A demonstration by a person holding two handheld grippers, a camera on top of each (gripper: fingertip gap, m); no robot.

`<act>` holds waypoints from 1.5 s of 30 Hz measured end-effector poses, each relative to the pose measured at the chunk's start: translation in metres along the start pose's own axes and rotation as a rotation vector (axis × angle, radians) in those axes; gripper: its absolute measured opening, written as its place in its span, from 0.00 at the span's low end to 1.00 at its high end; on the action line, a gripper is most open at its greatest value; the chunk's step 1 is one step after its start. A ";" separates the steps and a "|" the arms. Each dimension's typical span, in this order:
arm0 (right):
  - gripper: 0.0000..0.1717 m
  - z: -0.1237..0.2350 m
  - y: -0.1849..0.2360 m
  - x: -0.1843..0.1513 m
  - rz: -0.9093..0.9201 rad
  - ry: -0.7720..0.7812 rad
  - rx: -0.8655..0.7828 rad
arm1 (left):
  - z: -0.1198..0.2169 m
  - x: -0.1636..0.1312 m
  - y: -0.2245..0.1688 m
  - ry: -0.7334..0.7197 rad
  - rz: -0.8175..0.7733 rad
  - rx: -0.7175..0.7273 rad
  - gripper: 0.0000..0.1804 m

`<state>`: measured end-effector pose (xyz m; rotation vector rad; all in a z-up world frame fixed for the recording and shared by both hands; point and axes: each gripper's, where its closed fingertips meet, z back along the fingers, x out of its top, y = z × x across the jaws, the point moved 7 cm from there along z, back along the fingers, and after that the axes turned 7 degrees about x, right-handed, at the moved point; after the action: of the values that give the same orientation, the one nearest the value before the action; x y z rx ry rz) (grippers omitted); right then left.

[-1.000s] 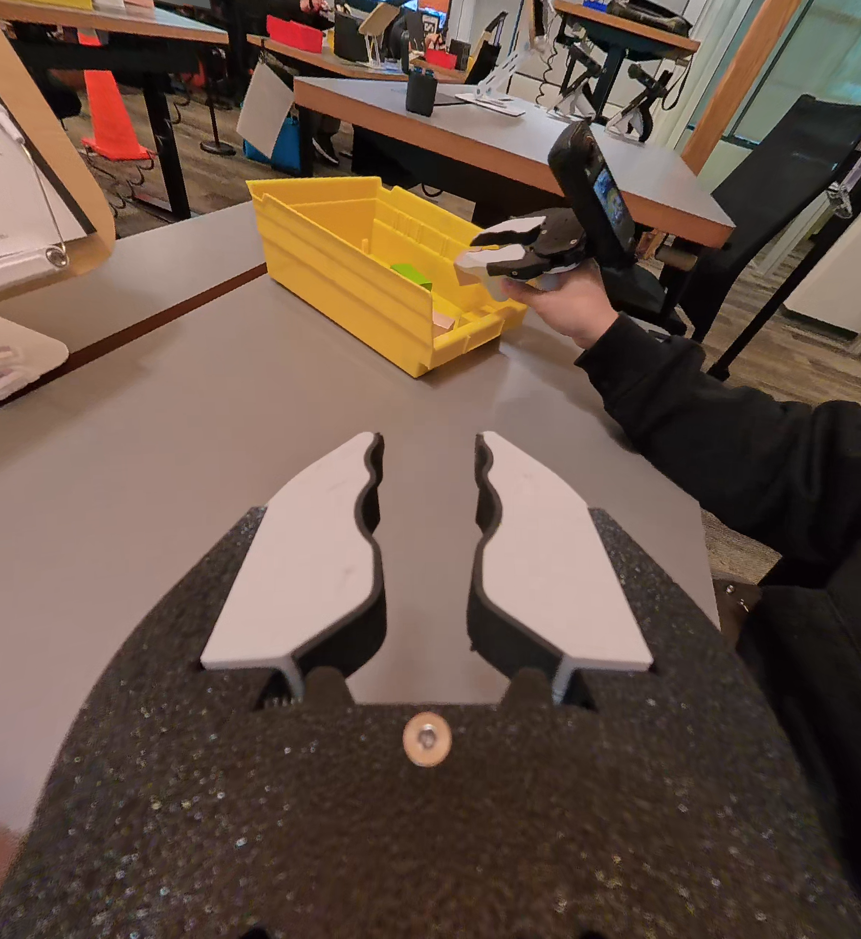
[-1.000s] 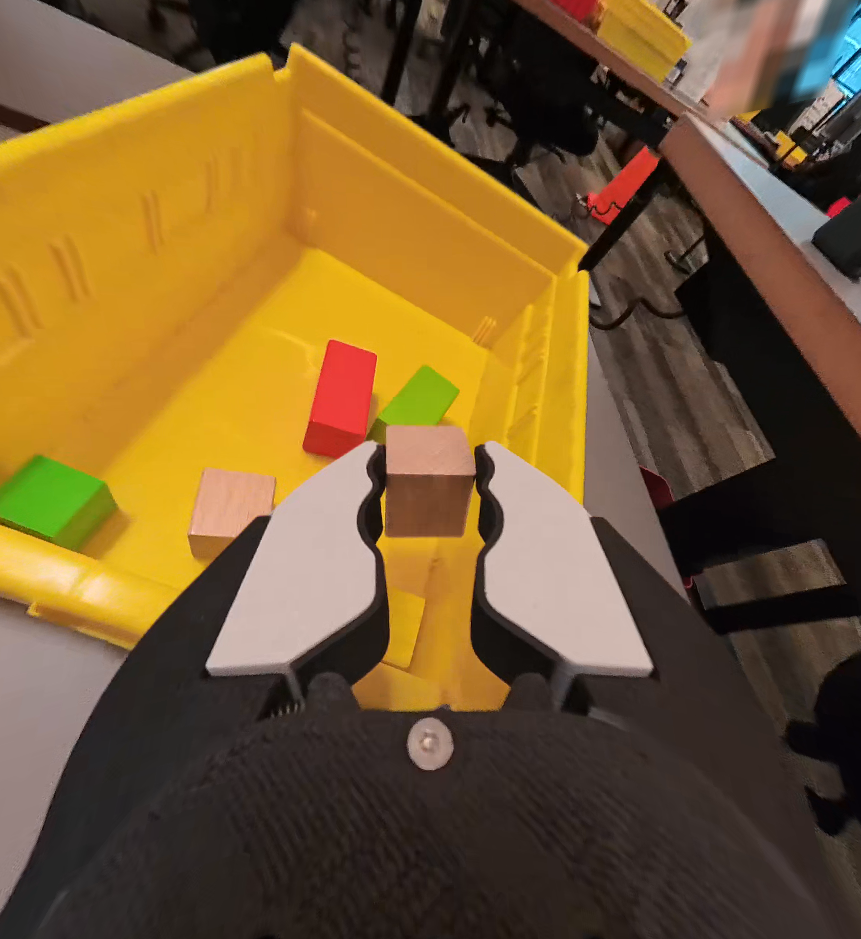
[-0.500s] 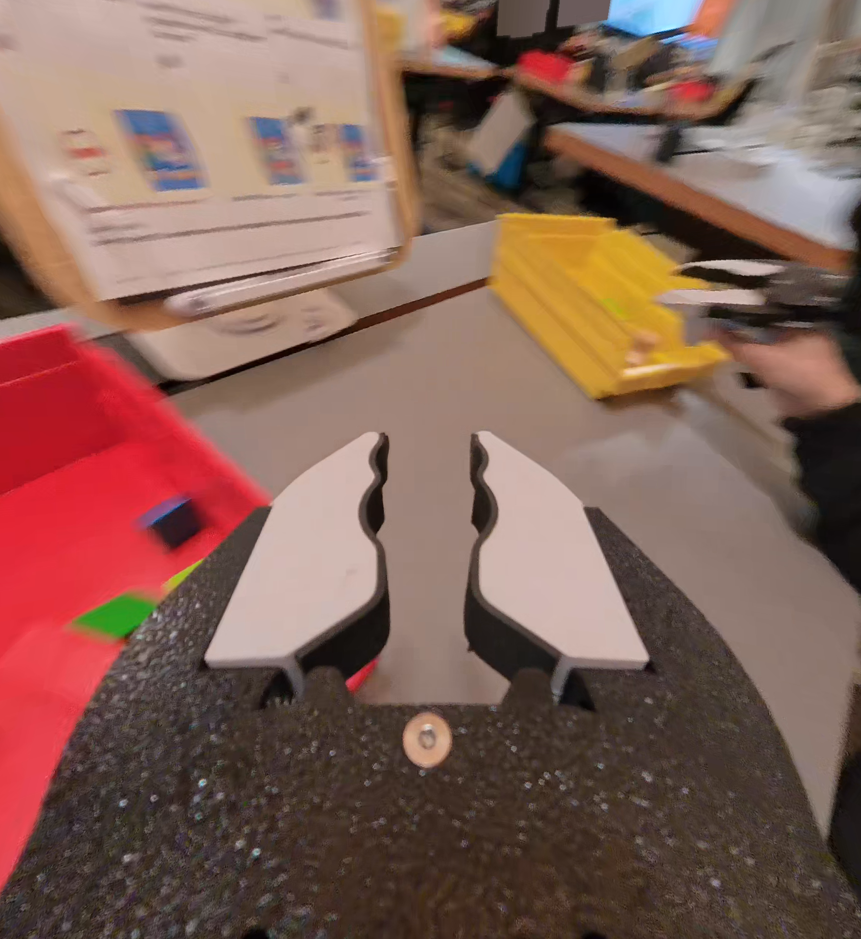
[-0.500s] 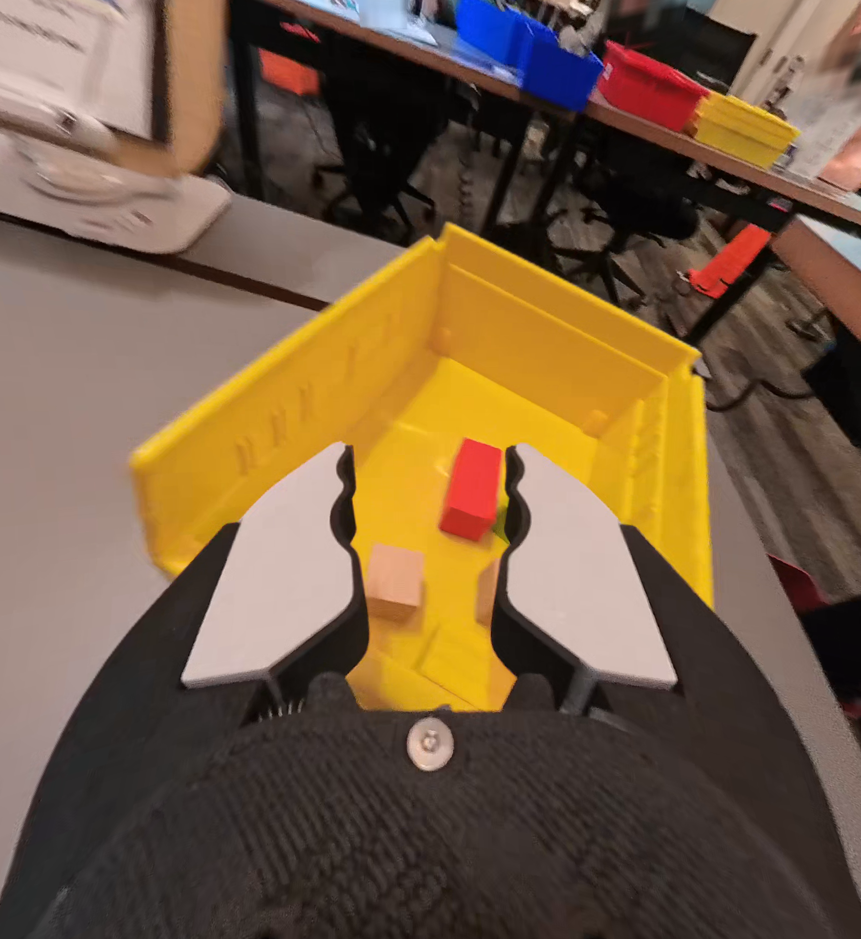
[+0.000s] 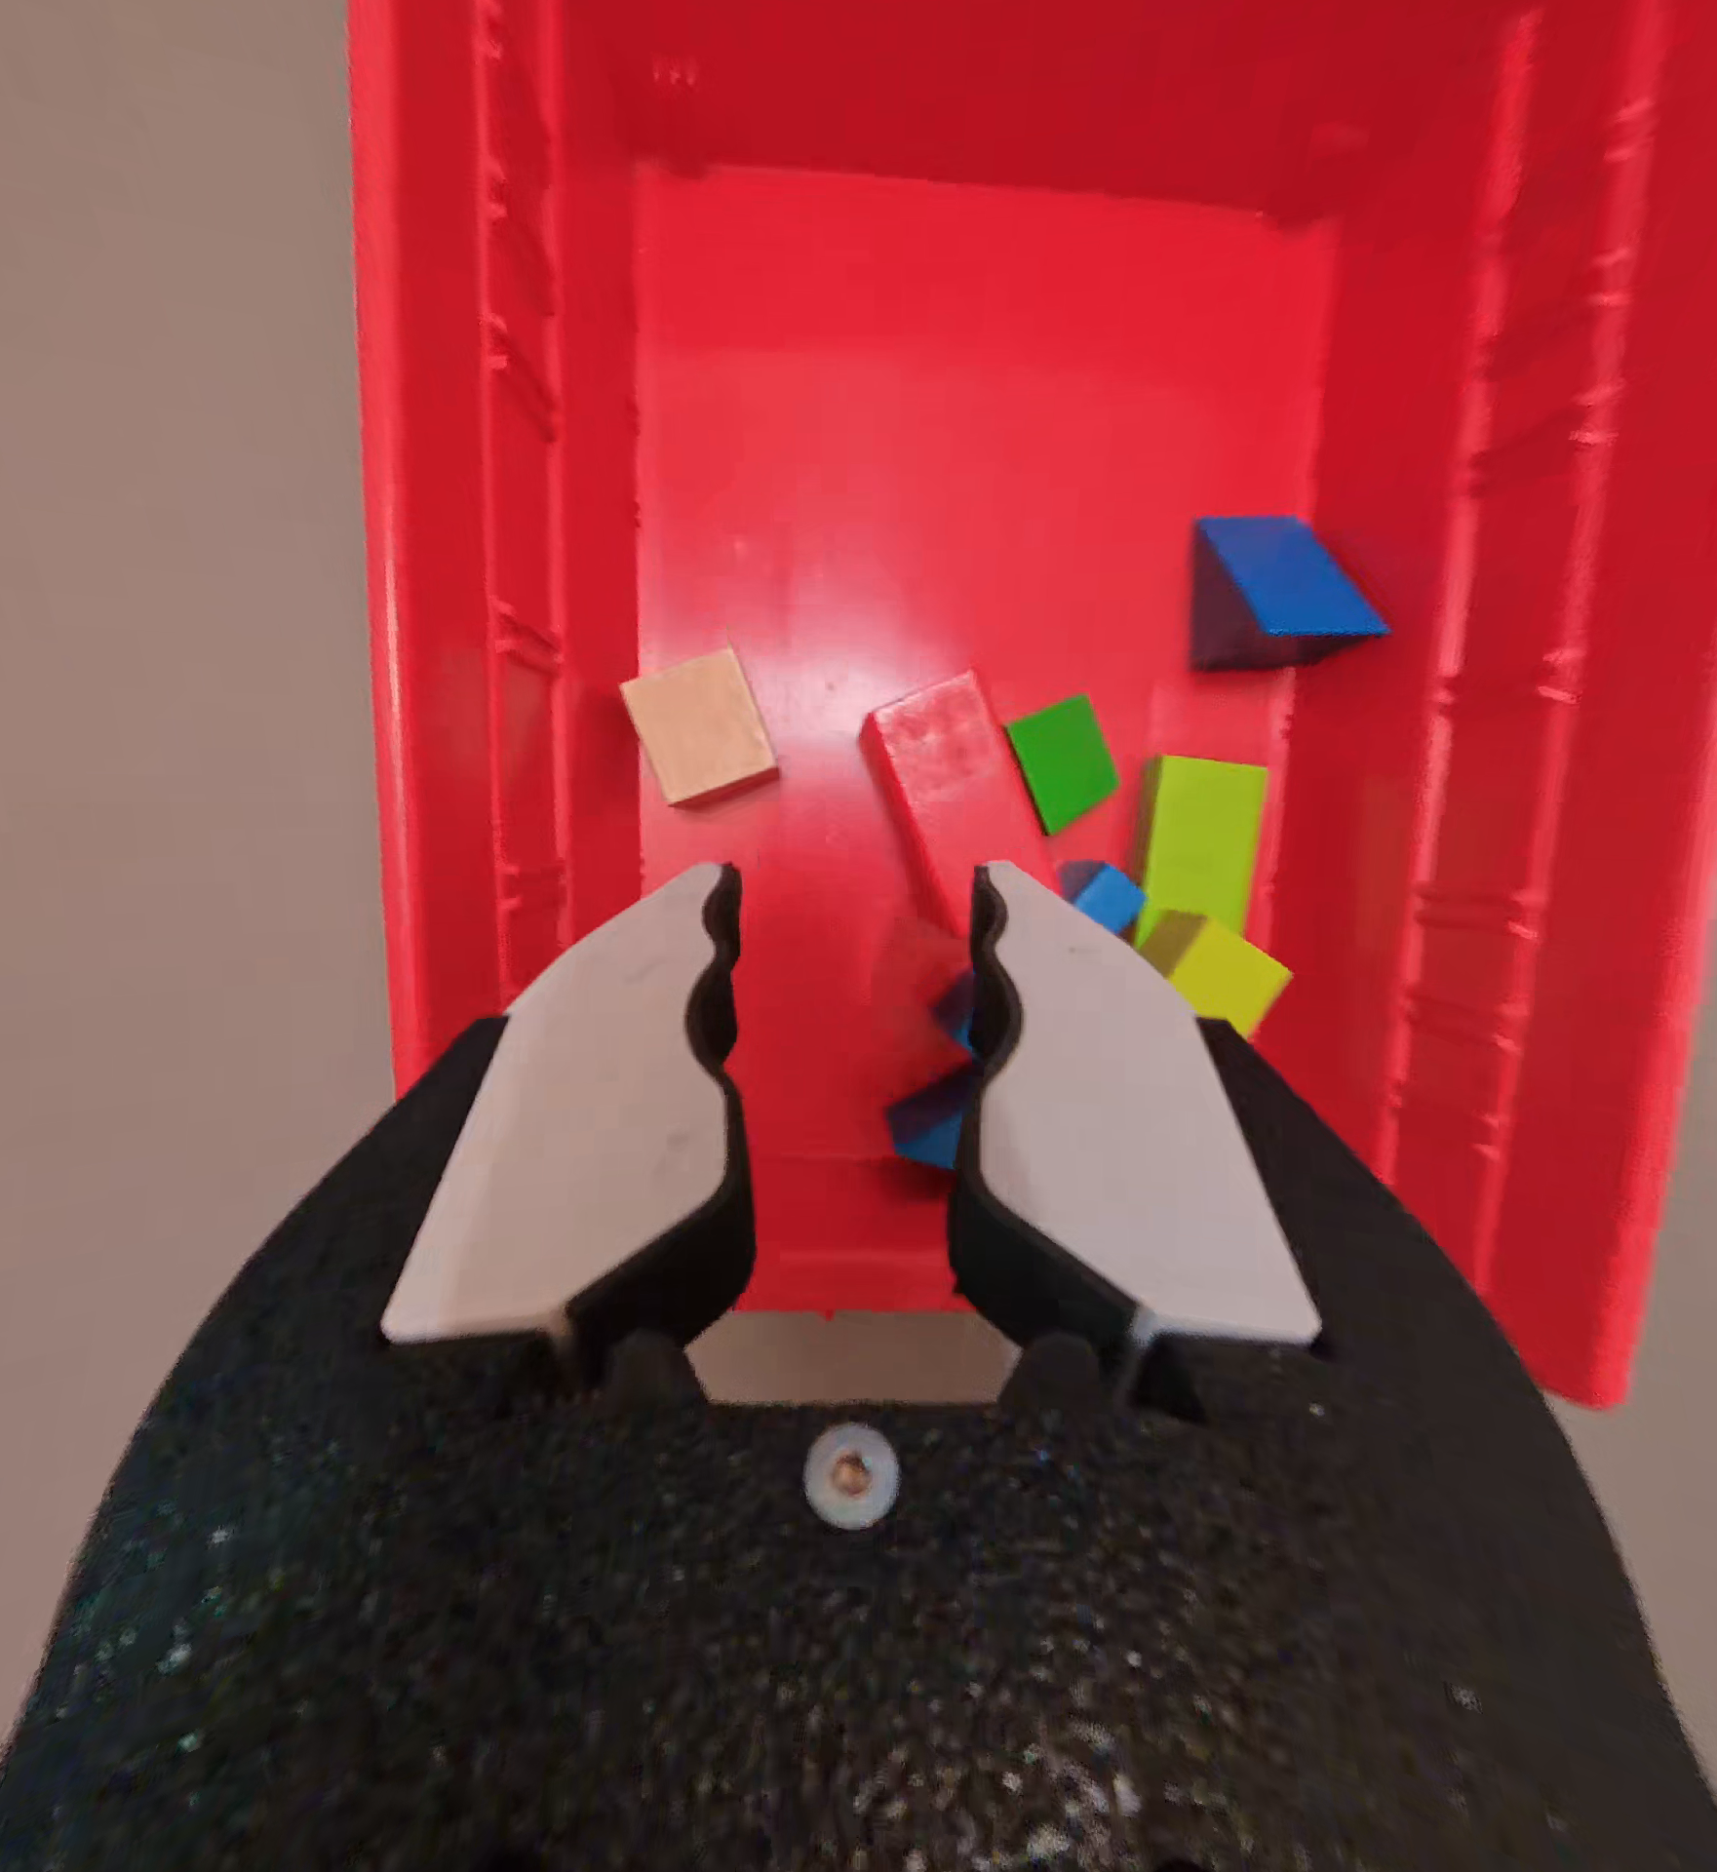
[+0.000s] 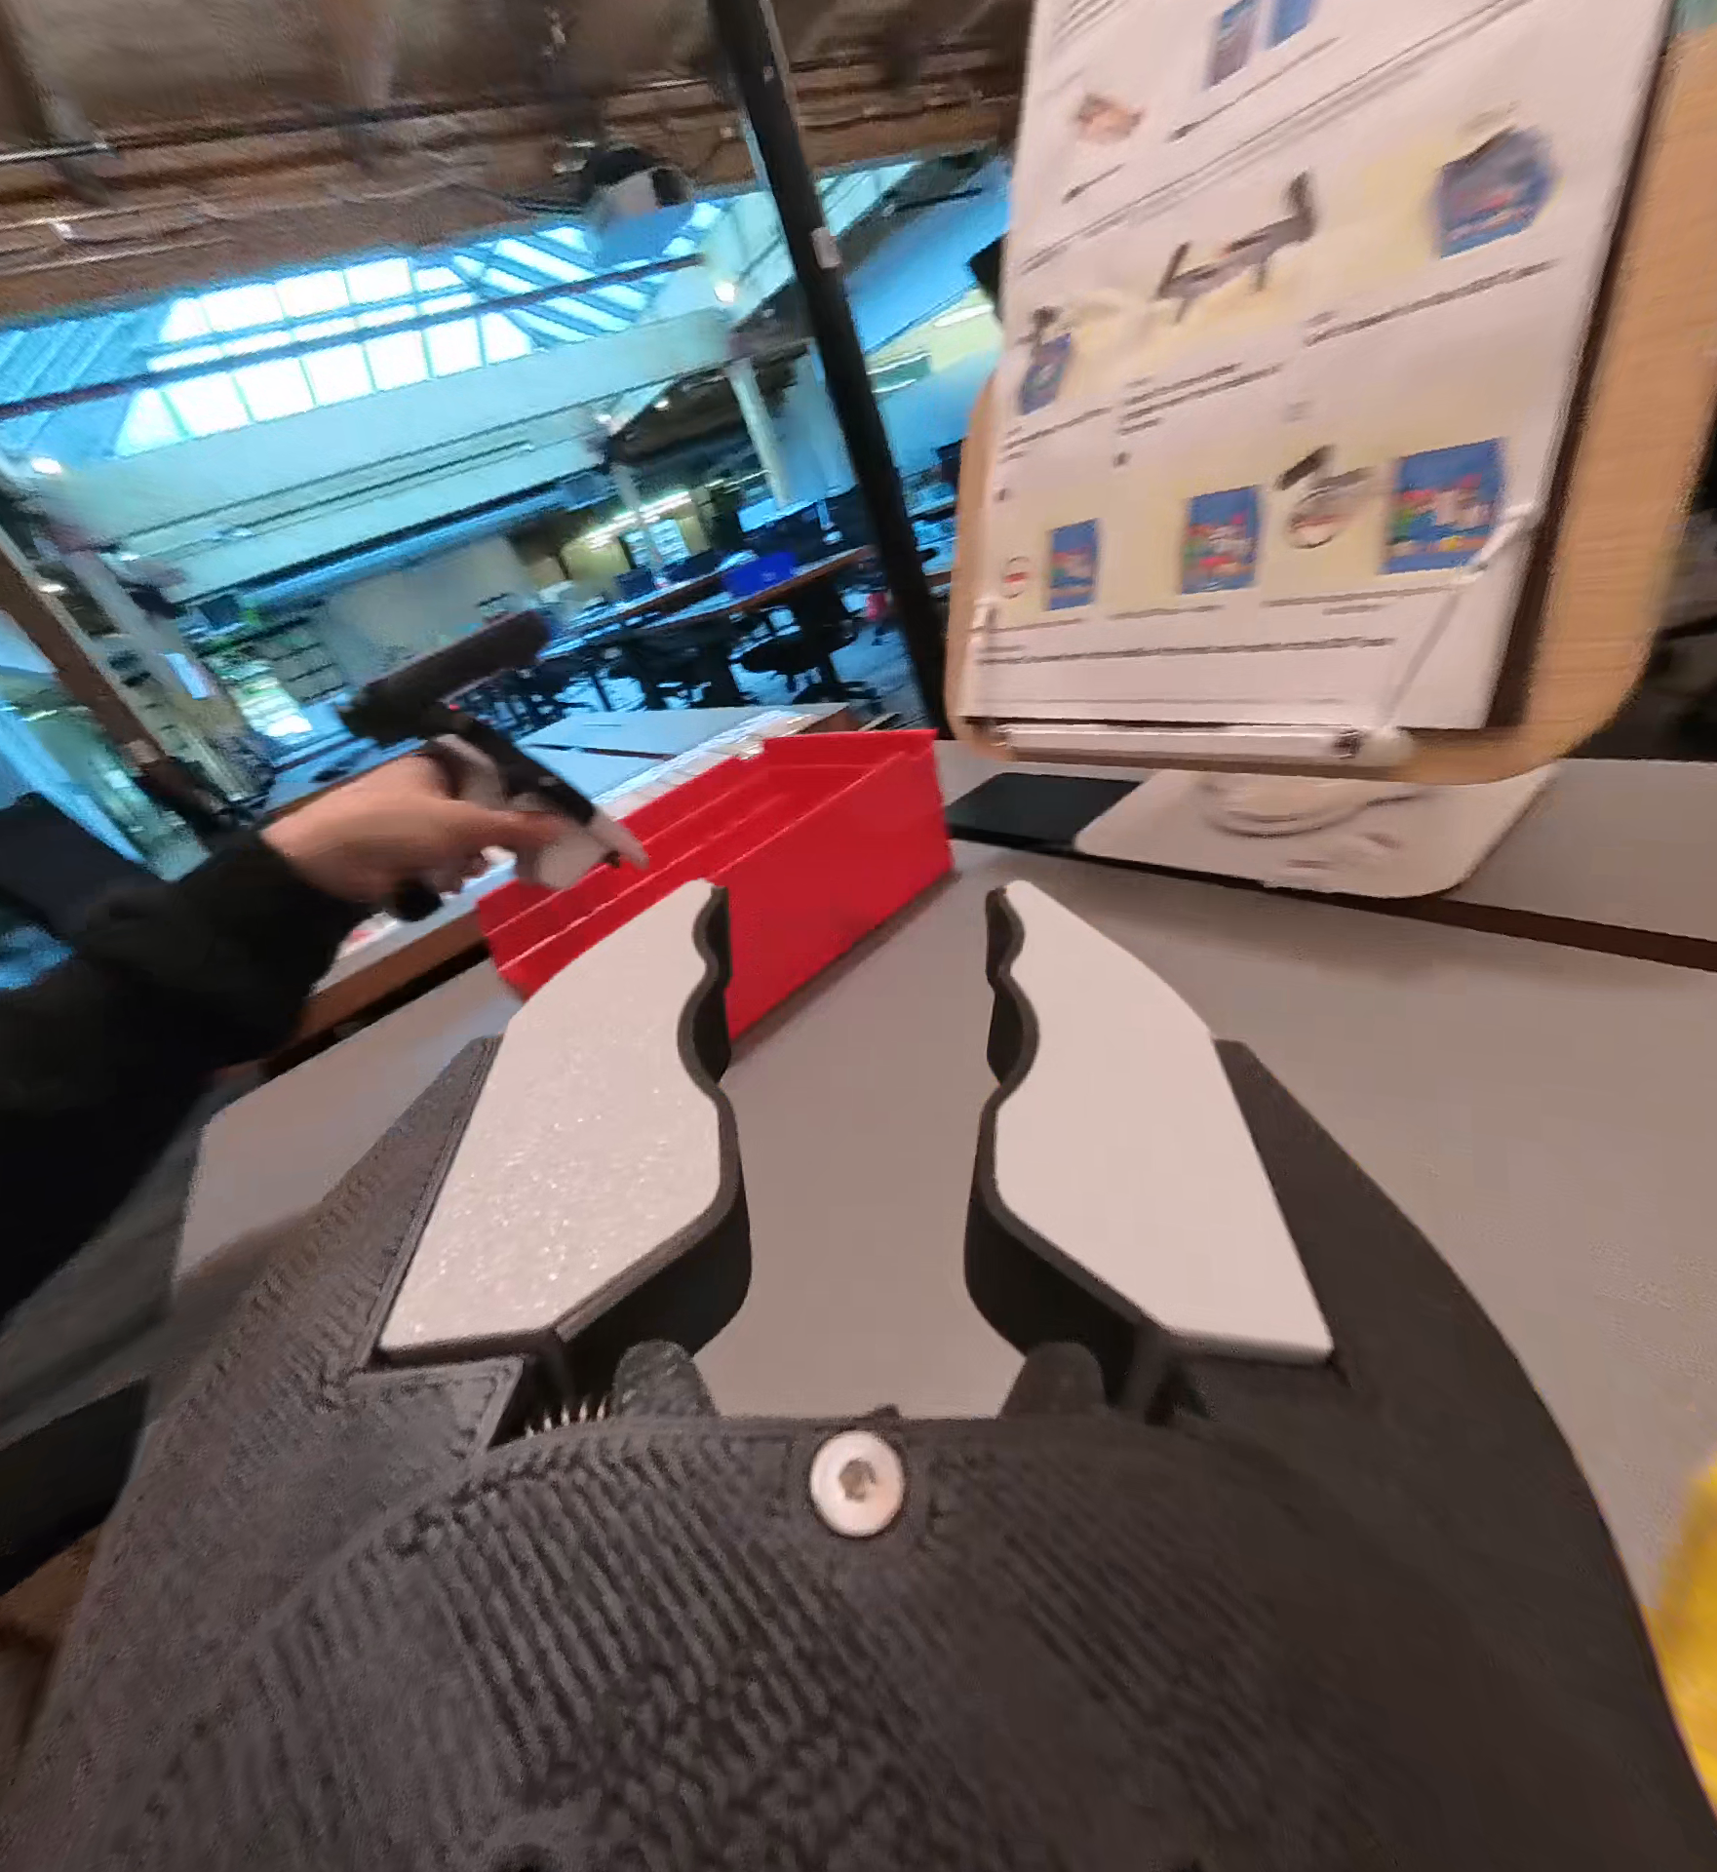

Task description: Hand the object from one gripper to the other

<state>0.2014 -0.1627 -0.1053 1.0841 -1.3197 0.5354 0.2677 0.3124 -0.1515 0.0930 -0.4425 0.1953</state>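
The left gripper (image 5: 852, 891) hangs over the near end of a red bin (image 5: 489, 507), pointing down into it, its two fingers spread apart with nothing between the pads but the bin's red floor. Ahead of it and a little to its left lies a tan wooden block (image 5: 700, 725). Just ahead of its right finger lies a red block (image 5: 945, 780), with a green block (image 5: 1063, 762) touching that one's far side. Farther right sit two lime-green blocks (image 5: 1200, 837), and small blue pieces (image 5: 1105, 895) peek out from behind the right finger; how many there are is hard to say, since the finger covers them. A large blue wedge (image 5: 1279, 588) rests well ahead to the right, near the bin wall.

The right gripper (image 6: 856, 902) is held low over the grey table (image 6: 1442, 1064), fingers likewise apart and bare. Ahead to its left stands the red bin, with a hand (image 6: 398, 841) holding the left gripper above it. Ahead to its right stands an instruction board (image 6: 1290, 385) on a white base.
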 end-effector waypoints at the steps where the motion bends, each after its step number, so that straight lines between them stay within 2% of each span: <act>1: 0.29 -0.004 0.003 -0.003 -0.008 0.011 0.021 | -0.008 0.002 0.001 0.030 0.005 0.021 0.24; 5: 0.30 -0.014 0.010 -0.011 -0.003 0.047 0.043 | -0.034 0.007 0.008 0.122 0.026 0.147 0.24; 9: 0.31 -0.015 0.008 -0.015 0.003 0.066 0.038 | -0.051 0.009 0.012 0.162 0.063 0.213 0.23; 15: 0.31 -0.011 0.002 -0.014 0.011 0.063 0.020 | -0.068 0.009 0.013 0.204 0.108 0.213 0.20; 24: 0.31 -0.009 -0.004 -0.016 0.011 0.071 0.014 | -0.081 0.015 0.012 0.276 0.122 0.217 0.18; 29: 0.31 -0.010 -0.003 -0.016 0.012 0.073 0.019 | -0.084 0.015 0.012 0.338 0.023 0.206 0.19; 32: 0.31 -0.012 -0.001 -0.018 0.011 0.083 0.028 | -0.080 0.013 0.012 0.317 -0.023 0.189 0.19; 35: 0.31 -0.015 0.003 -0.020 0.010 0.093 0.048 | -0.062 0.016 0.012 0.228 -0.051 0.167 0.19; 38: 0.33 -0.019 0.008 -0.022 0.023 0.114 0.067 | -0.026 0.025 0.006 0.080 -0.114 0.099 0.18; 42: 0.35 -0.027 0.019 -0.026 -0.001 0.122 0.152 | 0.036 0.028 -0.033 -0.174 -0.239 -0.280 0.18; 45: 0.37 -0.033 0.031 -0.027 -0.046 0.096 0.233 | 0.077 0.012 -0.070 -0.326 -0.371 -0.602 0.18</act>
<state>0.1857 -0.1136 -0.1166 1.2605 -1.1656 0.7113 0.2607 0.2357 -0.0808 -0.3884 -0.7812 -0.3265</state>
